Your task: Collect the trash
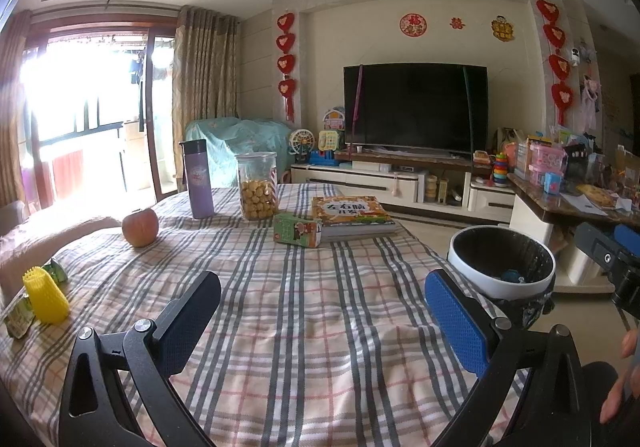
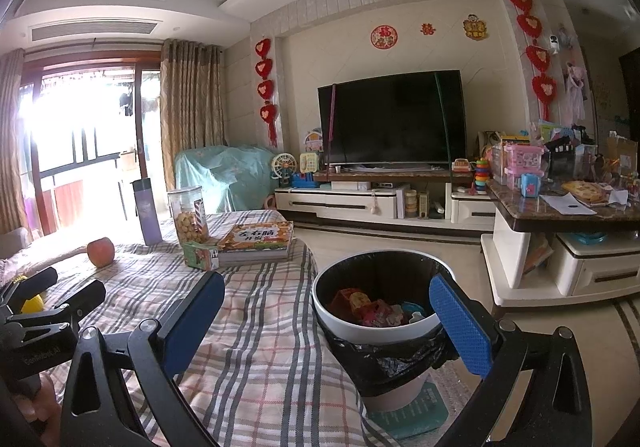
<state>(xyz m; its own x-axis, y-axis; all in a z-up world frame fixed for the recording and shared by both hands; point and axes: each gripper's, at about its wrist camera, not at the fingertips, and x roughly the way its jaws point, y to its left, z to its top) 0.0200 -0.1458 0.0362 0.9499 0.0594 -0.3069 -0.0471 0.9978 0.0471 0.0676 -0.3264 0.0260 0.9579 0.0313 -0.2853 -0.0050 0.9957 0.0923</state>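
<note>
Blue-padded fingers of the left gripper [image 1: 322, 313] spread wide over the checked tablecloth [image 1: 320, 307], with nothing between them. At the far left of the table, seen from the left wrist, a yellow foam net sleeve [image 1: 44, 295] stands upright, with green wrappers [image 1: 18, 317] lying just beside it, one in front and one behind. Further in sits an apple [image 1: 140, 227], then a purple flask [image 1: 197, 178] and a clear jar of biscuits [image 1: 258, 186] standing near each other toward the table's far edge. A small green carton [image 1: 297, 230] lies on its side touching a stack of books [image 1: 352, 215].

Off the table's right edge stands a white trash bin [image 1: 502, 287] lined with a black bag; from this view a blue scrap shows inside.

From the right wrist, the right gripper [image 2: 328, 321] is likewise wide apart and empty, one finger over the cloth and the other in front of the bin [image 2: 332, 319]. Red and orange wrappers [image 2: 372, 309] lie piled in the bin. The left gripper shows at the left edge of this view, with the yellow sleeve [image 2: 32, 304] partly hidden behind it. A television [image 2: 392, 119] hangs on the far wall, above a low white cabinet [image 2: 348, 203].
</note>
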